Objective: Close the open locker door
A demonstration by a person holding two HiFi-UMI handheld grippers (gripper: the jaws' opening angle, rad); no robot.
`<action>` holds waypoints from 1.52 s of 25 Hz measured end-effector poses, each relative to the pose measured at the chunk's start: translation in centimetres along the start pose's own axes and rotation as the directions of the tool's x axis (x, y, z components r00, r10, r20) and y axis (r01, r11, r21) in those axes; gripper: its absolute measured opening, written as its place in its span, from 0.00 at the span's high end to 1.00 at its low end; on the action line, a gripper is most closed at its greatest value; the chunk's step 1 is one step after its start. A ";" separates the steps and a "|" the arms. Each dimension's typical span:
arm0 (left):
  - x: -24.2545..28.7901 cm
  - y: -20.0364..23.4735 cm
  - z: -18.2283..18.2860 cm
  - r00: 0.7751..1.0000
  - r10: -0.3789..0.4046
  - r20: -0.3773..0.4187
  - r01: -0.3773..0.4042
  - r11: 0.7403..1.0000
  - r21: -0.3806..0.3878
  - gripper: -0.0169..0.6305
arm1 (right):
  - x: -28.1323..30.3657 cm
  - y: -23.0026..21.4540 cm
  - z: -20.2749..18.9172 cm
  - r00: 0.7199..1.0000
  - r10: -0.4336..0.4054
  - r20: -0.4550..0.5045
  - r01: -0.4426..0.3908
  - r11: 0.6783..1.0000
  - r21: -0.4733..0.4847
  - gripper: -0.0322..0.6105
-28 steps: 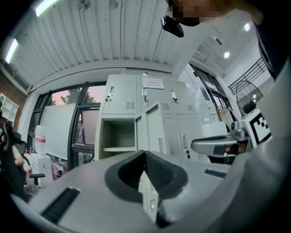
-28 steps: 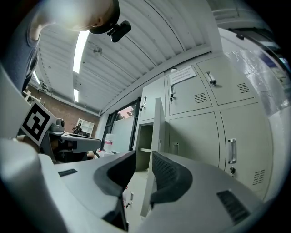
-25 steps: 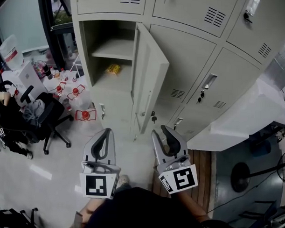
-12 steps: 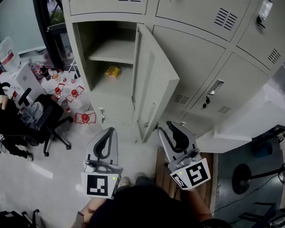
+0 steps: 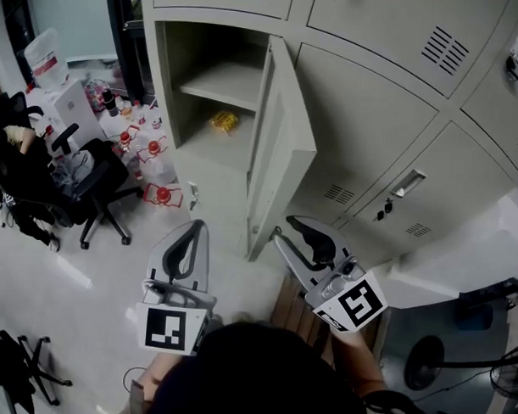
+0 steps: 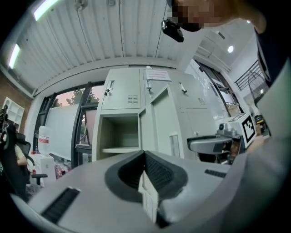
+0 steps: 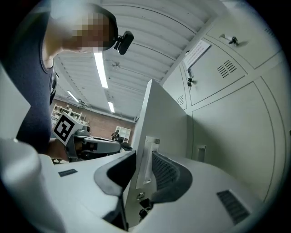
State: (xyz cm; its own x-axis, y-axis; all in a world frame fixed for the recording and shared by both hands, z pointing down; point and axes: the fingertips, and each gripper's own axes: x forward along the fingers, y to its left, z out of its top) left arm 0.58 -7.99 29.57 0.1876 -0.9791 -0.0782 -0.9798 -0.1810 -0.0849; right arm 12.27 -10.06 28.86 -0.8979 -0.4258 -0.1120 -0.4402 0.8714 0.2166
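The beige locker door [image 5: 282, 143] stands swung out from its open compartment [image 5: 214, 90], which holds a shelf and a small yellow packet [image 5: 225, 120]. My right gripper [image 5: 291, 224] is just right of the door's lower free corner. It is open by a narrow gap, and in the right gripper view the door's edge with its latch plate [image 7: 146, 157] shows between the fingertips of the right gripper [image 7: 142, 157], apart from them. My left gripper [image 5: 195, 228] is shut and empty, left of the door and low in front of the compartment [image 6: 119, 132].
Closed lockers [image 5: 390, 105] fill the wall to the right. A black office chair [image 5: 90, 192], red-capped bottles [image 5: 155, 147], a water jug [image 5: 45, 59] and a white box [image 5: 67, 102] crowd the floor at left. Wooden boards [image 5: 288, 303] lie below the right gripper.
Both grippers have come nearer the locker. The right gripper has shifted toward the door's lower edge. The door stands at the same angle.
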 end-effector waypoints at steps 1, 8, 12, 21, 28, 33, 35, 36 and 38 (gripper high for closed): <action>0.0 -0.3 0.0 1.000 0.014 0.001 -0.014 1.000 0.007 0.97 | 0.1 0.0 -0.1 1.000 0.029 0.006 -0.029 1.000 0.004 0.79; -0.2 -2.1 -0.1 0.994 0.105 -0.029 -0.104 0.994 0.029 0.97 | -0.1 0.1 -0.5 0.979 0.198 0.046 -0.200 0.979 0.046 0.79; -0.6 -2.4 -0.2 0.986 0.164 -0.032 -0.163 0.986 0.039 0.97 | 0.0 0.0 -0.7 0.958 0.278 0.074 -0.283 0.956 0.075 0.79; -0.9 -3.1 -0.1 0.970 0.243 -0.026 -0.241 0.969 0.061 0.97 | 0.7 0.0 -1.6 0.910 0.407 0.073 -0.412 0.908 0.075 0.79; -1.6 -2.8 -0.3 0.953 0.300 -0.043 -0.297 0.953 0.060 0.97 | 1.3 0.4 -1.7 0.857 0.507 0.091 -0.514 0.853 0.095 0.79; -2.2 -2.2 -0.2 0.939 0.341 -0.040 -0.338 0.939 0.062 0.97 | 2.1 1.0 -1.7 0.825 0.556 0.103 -0.565 0.817 0.113 0.78; -2.4 -1.8 0.1 0.935 0.354 -0.035 -0.351 0.933 0.077 0.97 | 2.5 1.3 -1.7 0.814 0.571 0.104 -0.580 0.807 0.112 0.78; -2.5 -1.6 0.3 0.933 0.359 -0.026 -0.355 0.931 0.087 0.97 | 2.7 1.4 -1.7 0.810 0.578 0.103 -0.587 0.802 0.111 0.78; -2.6 -1.5 0.3 0.930 0.366 -0.028 -0.362 0.928 0.088 0.97 | 3.2 1.7 -1.8 0.800 0.592 0.102 -0.600 0.791 0.115 0.78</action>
State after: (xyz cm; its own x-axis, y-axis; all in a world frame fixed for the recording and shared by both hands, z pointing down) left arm 1.55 -5.13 29.58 -0.1858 -0.9796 -0.0759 -0.9711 0.1949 -0.1378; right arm 8.67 -10.36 30.57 -0.9779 0.2000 -0.0604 0.1912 0.9733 0.1271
